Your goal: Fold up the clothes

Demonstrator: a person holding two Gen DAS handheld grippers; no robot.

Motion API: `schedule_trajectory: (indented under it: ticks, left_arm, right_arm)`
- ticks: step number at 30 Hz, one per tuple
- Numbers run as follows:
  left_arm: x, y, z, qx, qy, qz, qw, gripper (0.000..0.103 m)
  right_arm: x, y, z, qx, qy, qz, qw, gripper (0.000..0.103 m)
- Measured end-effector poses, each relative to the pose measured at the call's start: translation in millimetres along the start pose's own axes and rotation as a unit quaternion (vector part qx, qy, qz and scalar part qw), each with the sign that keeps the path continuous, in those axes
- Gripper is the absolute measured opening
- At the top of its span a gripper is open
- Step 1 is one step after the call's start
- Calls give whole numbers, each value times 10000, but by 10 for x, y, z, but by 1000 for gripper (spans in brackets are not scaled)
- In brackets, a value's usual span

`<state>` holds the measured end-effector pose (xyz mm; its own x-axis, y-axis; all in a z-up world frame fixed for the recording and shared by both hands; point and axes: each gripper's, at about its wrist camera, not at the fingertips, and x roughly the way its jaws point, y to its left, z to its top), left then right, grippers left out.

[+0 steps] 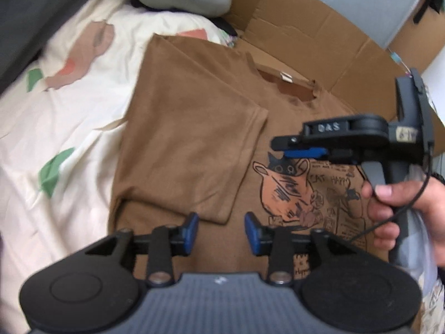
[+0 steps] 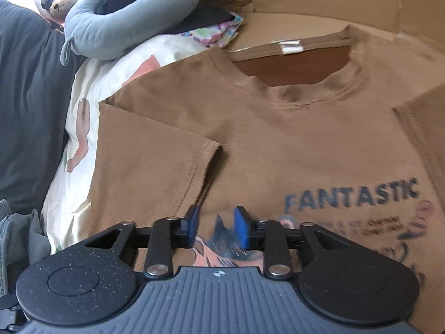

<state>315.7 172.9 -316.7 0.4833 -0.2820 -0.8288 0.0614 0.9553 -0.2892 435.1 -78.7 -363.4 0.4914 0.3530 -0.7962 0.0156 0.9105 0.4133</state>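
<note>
A brown T-shirt (image 1: 180, 139) with a cat print (image 1: 286, 186) lies face up, partly on a sheet and partly on cardboard. One sleeve (image 1: 194, 150) is folded in over the chest. My left gripper (image 1: 221, 228) hovers open over the sleeve's lower edge with nothing between its blue pads (image 1: 192, 228). A hand (image 1: 395, 208) holds my right gripper (image 1: 289, 147) at the right, above the print. In the right wrist view the T-shirt (image 2: 278, 139) shows its collar (image 2: 292, 83) and the word FANTASTIC. My right gripper (image 2: 215, 225) is open there too, with nothing between its pads.
A cream patterned bed sheet (image 1: 55, 111) lies to the left of the shirt. Flattened cardboard (image 1: 319, 27) extends behind it. A grey neck pillow (image 2: 125, 22), a stuffed bear (image 2: 59, 4) and a colourful folded cloth (image 2: 219, 33) sit at the back left. Dark fabric (image 2: 27, 97) is at the far left.
</note>
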Motion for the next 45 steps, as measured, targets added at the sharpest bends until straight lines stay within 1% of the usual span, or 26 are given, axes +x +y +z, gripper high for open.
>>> schedule_trajectory:
  ticks: [3, 5, 7, 8, 10, 12, 15, 17, 19, 23, 26, 30, 34, 37, 39, 41, 45]
  left_arm:
    - [-104, 14, -16, -158, 32, 69, 9998, 46]
    - [-172, -2, -30, -131, -37, 102, 9999, 53]
    - [-264, -23, -56, -87, -104, 208, 9997, 55]
    - [-301, -34, -70, -53, -144, 235, 9996, 55]
    - [-381, -33, -97, -65, -196, 272, 9994, 58]
    - [-468, -4, -109, -171, -147, 345, 9992, 58]
    - [-739, 64, -112, -550, -314, 377, 9973, 56]
    - [-968, 43, -93, -591, -355, 409, 9968, 57]
    - [-1200, -8, -68, -556, -310, 400, 9972, 57]
    - [-1616, -148, 18, -307, -213, 510, 9980, 59]
    - [-1879, -206, 69, -322, -225, 540, 9978, 64]
    - [-2105, -286, 82, -299, -128, 615, 9976, 64]
    - [-2338, -350, 21, -432, -96, 522, 9977, 69]
    - [-2507, -401, -27, -544, -70, 476, 9974, 69]
    - [-2630, -424, -45, -677, -78, 369, 9970, 69]
    - [-2759, -456, -56, -776, -110, 287, 9965, 71]
    - [-3002, -552, -51, -788, -118, 264, 9965, 72]
  right_arm:
    - [-127, 43, -41, -102, 36, -26, 9999, 46]
    - [-229, 88, -62, -285, 45, -48, 9996, 47]
    - [-340, 127, -87, -460, 29, -78, 9989, 48]
    - [-404, 133, -103, -507, 3, -94, 9987, 52]
    - [-533, 145, -136, -602, -51, -127, 9981, 66]
    - [-673, 141, -155, -716, -18, -157, 9973, 69]
    - [-932, 141, -118, -908, 106, -208, 9956, 71]
    - [-1207, 124, -73, -915, 104, -216, 9955, 73]
    - [-1495, 87, -43, -843, 48, -198, 9962, 76]
    - [-2042, 10, 0, -707, -82, -192, 9973, 76]
    - [-2438, -27, 42, -608, -118, -148, 9980, 76]
    - [-2911, -53, 91, -548, -109, -86, 9984, 76]
    - [-3341, -69, 152, -489, -76, -132, 9987, 76]
    - [-3664, -56, 206, -494, -17, -241, 9985, 77]
    - [-3873, -52, 254, -410, 30, -207, 9989, 77]
    - [-4100, -28, 304, -375, -3, -188, 9991, 77]
    - [-4574, 62, 403, -389, -112, -196, 9990, 77]
